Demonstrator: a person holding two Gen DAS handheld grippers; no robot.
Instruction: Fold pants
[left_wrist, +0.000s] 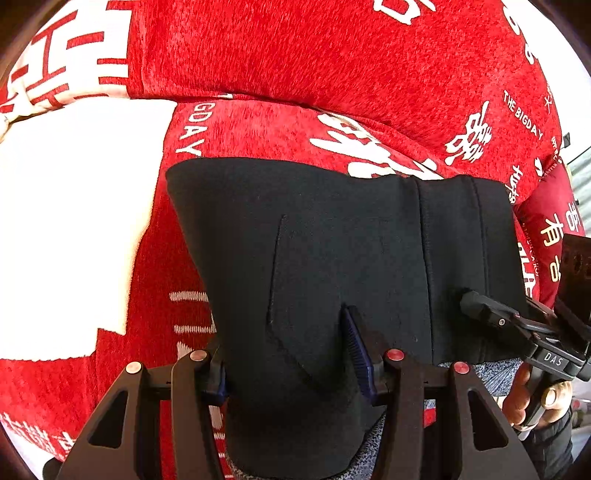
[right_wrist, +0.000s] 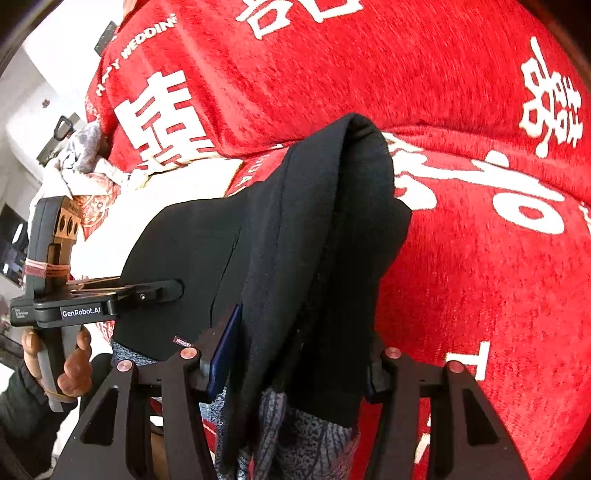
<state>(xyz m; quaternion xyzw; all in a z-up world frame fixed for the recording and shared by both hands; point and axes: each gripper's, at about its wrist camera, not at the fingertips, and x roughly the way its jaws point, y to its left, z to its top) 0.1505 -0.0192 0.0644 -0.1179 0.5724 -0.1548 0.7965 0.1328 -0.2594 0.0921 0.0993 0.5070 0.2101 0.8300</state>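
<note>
1. Black pants (left_wrist: 332, 258) lie folded on a red blanket (left_wrist: 295, 55) printed with white characters and the words "THE BIGDAY"; the blanket covers a bed, and a raised red fold of it runs along the far side of the pants.
2. The left gripper (left_wrist: 291, 354) has the near edge of the pants between its fingers, with the blue pad of one finger (left_wrist: 356, 343) lying on top of the cloth; the other finger sits at the pants' left edge. The jaws stand wide around the fabric, and the pictures do not settle whether they are clenched on it.
3. The right gripper (right_wrist: 291, 354) is closed around a thick bunch of the pants (right_wrist: 325, 240), which rises in a draped ridge out of its jaws, lifted above the flat part of the garment.
4. A grey speckled lining shows at the pants' near edge, under both grippers.
5. In the right wrist view, the left gripper's fingers reach in from the left edge over the flat part of the pants, held by a bare hand (right_wrist: 70, 365).
6. A white patch (left_wrist: 74, 221) of the blanket lies to the left of the pants.
</note>
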